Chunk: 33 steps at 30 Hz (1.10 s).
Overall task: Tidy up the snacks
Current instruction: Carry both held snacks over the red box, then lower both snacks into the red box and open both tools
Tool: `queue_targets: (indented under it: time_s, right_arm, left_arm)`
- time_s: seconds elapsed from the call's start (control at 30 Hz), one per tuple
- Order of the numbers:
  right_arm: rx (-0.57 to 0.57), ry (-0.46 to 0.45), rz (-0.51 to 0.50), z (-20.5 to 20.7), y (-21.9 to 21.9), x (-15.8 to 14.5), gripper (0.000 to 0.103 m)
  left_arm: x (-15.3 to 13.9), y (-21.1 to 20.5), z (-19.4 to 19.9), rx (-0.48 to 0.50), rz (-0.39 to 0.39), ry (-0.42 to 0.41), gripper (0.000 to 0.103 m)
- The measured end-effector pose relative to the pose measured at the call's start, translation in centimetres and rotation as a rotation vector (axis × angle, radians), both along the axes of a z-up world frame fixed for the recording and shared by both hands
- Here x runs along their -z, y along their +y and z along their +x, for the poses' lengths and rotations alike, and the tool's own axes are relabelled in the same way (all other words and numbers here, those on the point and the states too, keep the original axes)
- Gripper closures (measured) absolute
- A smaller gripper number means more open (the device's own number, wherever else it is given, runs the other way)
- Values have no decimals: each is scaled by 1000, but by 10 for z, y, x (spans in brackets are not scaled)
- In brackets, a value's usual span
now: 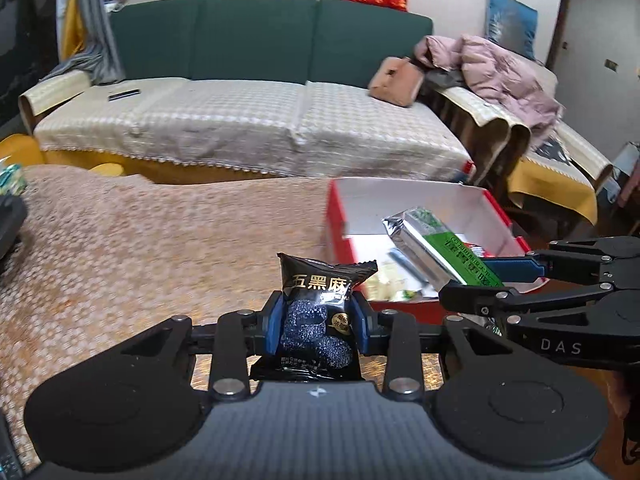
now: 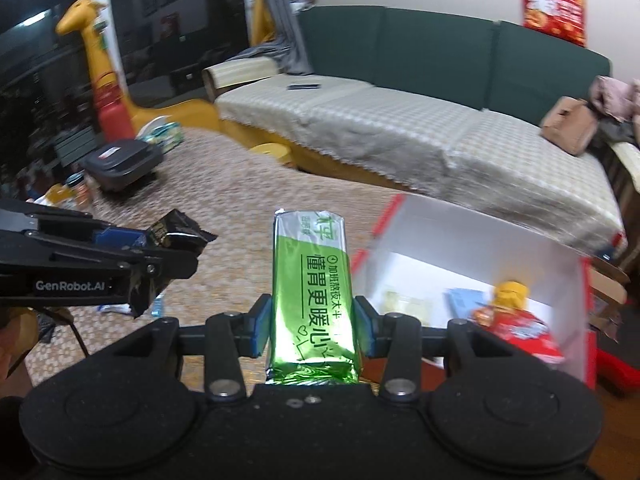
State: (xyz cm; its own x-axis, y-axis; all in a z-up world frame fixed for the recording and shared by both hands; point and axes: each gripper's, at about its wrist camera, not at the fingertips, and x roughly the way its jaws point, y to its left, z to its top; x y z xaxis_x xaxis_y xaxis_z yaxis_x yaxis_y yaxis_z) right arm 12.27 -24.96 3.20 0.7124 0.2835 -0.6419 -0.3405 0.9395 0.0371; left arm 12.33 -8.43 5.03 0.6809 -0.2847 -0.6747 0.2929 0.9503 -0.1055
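My left gripper [image 1: 317,322] is shut on a black snack packet [image 1: 320,308] with pale characters, held upright above the patterned table cover. My right gripper [image 2: 312,326] is shut on a long green and silver foil snack pack [image 2: 314,292]. In the left wrist view the right gripper [image 1: 480,280] reaches in from the right and holds the green pack [image 1: 436,244] over the red box [image 1: 340,232]. The right wrist view shows the left gripper [image 2: 168,248] coming in from the left with the black packet [image 2: 176,232]. Several snacks lie inside the white-lined box [image 2: 460,236].
A green sofa [image 1: 256,40] with a checked cover stands behind the table. A pink coat [image 1: 496,68] and a brown bag [image 1: 396,80] lie at its right end. A black lidded container [image 2: 120,162], jars and a yellow giraffe toy [image 2: 96,56] stand far left.
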Motion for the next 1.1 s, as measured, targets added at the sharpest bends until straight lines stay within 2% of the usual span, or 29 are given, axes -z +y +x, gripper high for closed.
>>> queue_targets:
  time_s: [0.3,0.6,0.83,0.97,1.1]
  right_arm:
    - [125,3,-8,11,-66,9,61]
    - [241,42,-53,41,-114,33,61]
    - [275,75,-115,68,-122,52,61]
    - [288,93,-142,81,-122,64,61]
    - [286,117,-147,85,-122,73,61]
  left_arm:
    - [10,-73,28,80,70,21,69]
    - [35,-130,64,145,152,69,69]
    - [60,-154,95,150,168,134,69]
    - [76,-166,106,162,219,158,69]
    - [88,-176,115,166,235,195,69]
